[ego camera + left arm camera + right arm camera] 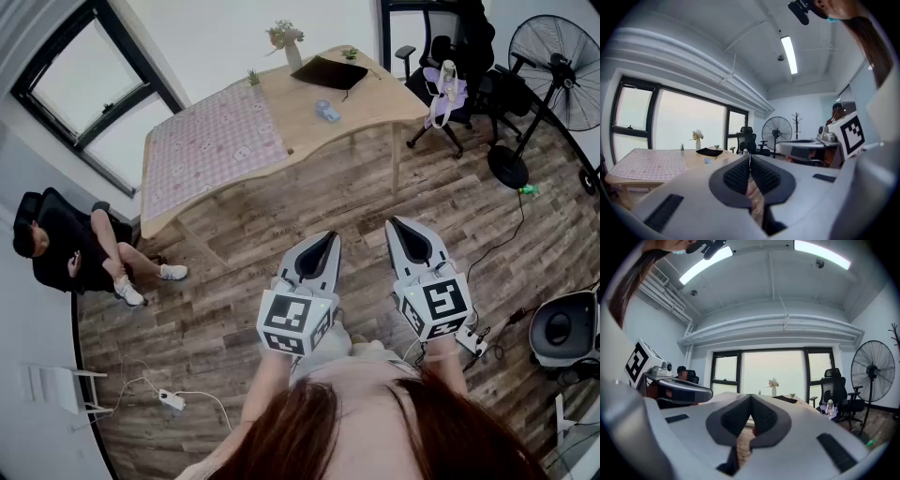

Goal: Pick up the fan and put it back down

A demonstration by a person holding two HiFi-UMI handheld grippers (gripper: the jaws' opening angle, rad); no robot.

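A black standing fan (pixel 561 86) stands on the wood floor at the far right, its round base (pixel 507 166) near the office chair; it also shows as the fan (pixel 776 134) in the left gripper view and the fan (pixel 874 372) in the right gripper view. My left gripper (pixel 323 235) and right gripper (pixel 400 223) are held side by side in front of me, well short of the fan. Both are shut with nothing between the jaws. The left gripper (pixel 749 156) and right gripper (pixel 750 395) point roughly level across the room.
A wooden table (pixel 375 108) with a pink patterned cloth (pixel 211 145), a black laptop sleeve (pixel 330 72), a vase (pixel 289 43) and a small blue object (pixel 327 112) stands ahead. An office chair (pixel 447 66) is right of it. A person (pixel 70 251) sits at left. Power strips (pixel 172 400) and cables lie on the floor.
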